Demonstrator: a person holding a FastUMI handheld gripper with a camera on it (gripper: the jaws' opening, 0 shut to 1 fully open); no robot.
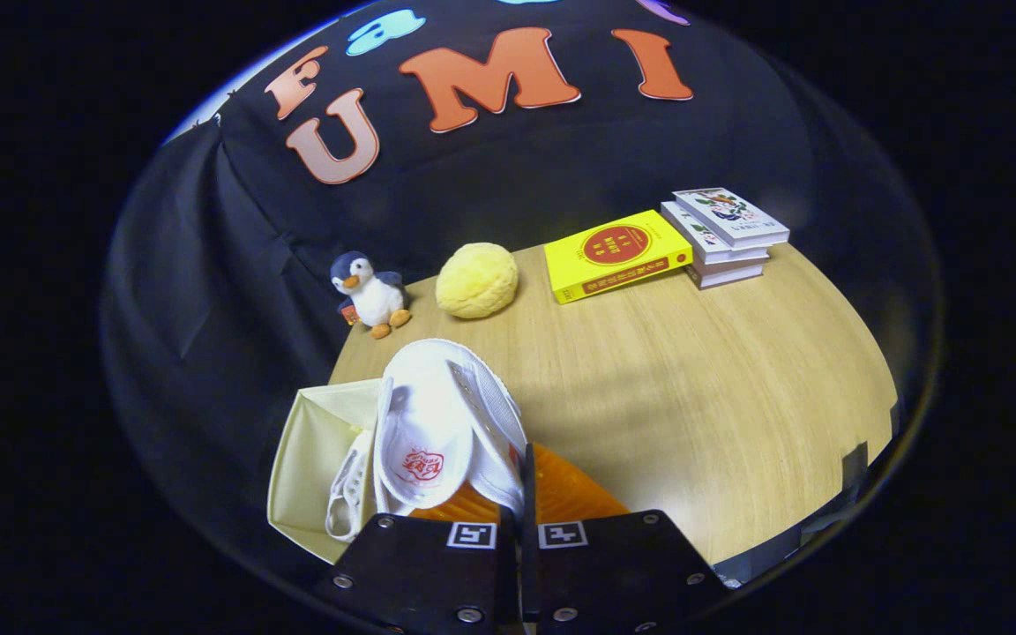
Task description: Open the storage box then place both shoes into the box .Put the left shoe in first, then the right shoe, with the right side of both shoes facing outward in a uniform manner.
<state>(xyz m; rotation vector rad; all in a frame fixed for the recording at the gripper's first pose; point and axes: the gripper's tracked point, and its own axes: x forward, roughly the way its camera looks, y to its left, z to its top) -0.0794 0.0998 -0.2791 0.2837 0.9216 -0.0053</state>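
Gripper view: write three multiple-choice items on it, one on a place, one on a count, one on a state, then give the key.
1. What lies between the penguin toy and the yellow book?
A. a yellow sponge ball
B. a cup
C. a shoe

2. How many books are in the stack beside the yellow book?
A. one
B. three
C. six

3. How do the gripper fingers stand?
A. wide apart
B. closed on the white shoe
C. closed on the penguin

A: the ball sits between them.
B: three covers are stacked.
B: the fingers meet at the shoe's edge.
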